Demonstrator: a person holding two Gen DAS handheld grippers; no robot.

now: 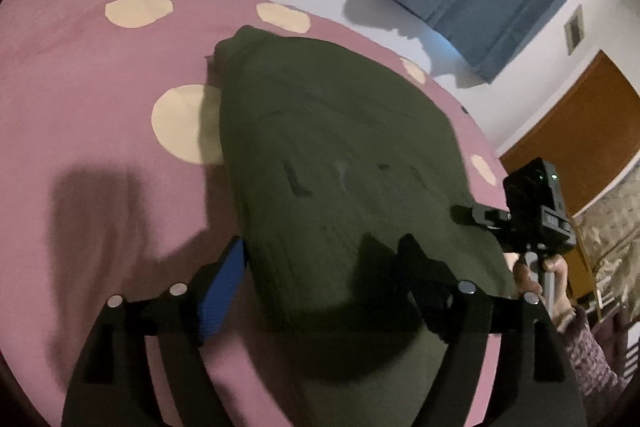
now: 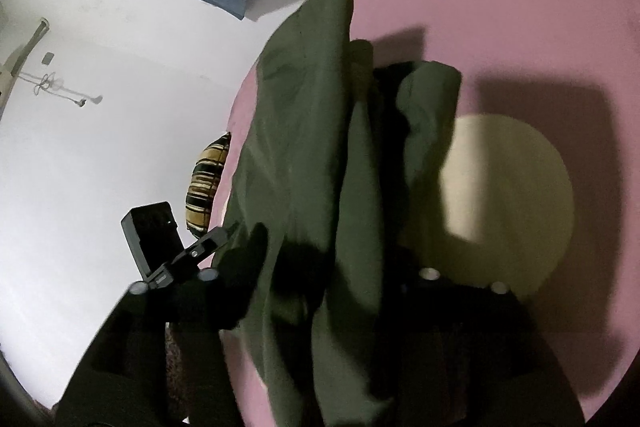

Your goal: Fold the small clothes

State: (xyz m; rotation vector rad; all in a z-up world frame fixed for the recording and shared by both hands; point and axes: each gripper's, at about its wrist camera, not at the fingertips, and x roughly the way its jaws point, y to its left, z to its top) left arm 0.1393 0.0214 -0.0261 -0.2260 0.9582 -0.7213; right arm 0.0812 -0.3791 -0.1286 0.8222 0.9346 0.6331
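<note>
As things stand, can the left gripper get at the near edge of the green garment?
Probably yes: the left gripper is open with the green garment lying between its fingers on the pink bedspread, nothing in the way.

Left hand-held gripper (image 1: 324, 259), lower part of the left wrist view: matte black body with two curved black arms, four round silver screw heads across the crossbar, and a blue ribbed pad (image 1: 226, 291) on the left-side finger. Right hand-held gripper (image 2: 332, 267), lower part of the right wrist view: the same black frame with four silver screw heads. At the right edge of the left wrist view: a black box-shaped camera (image 1: 540, 207) on a black bracket, bare skin-toned fingers (image 1: 528, 277) below it, and a mottled purple knit sleeve (image 1: 592, 355).
</note>
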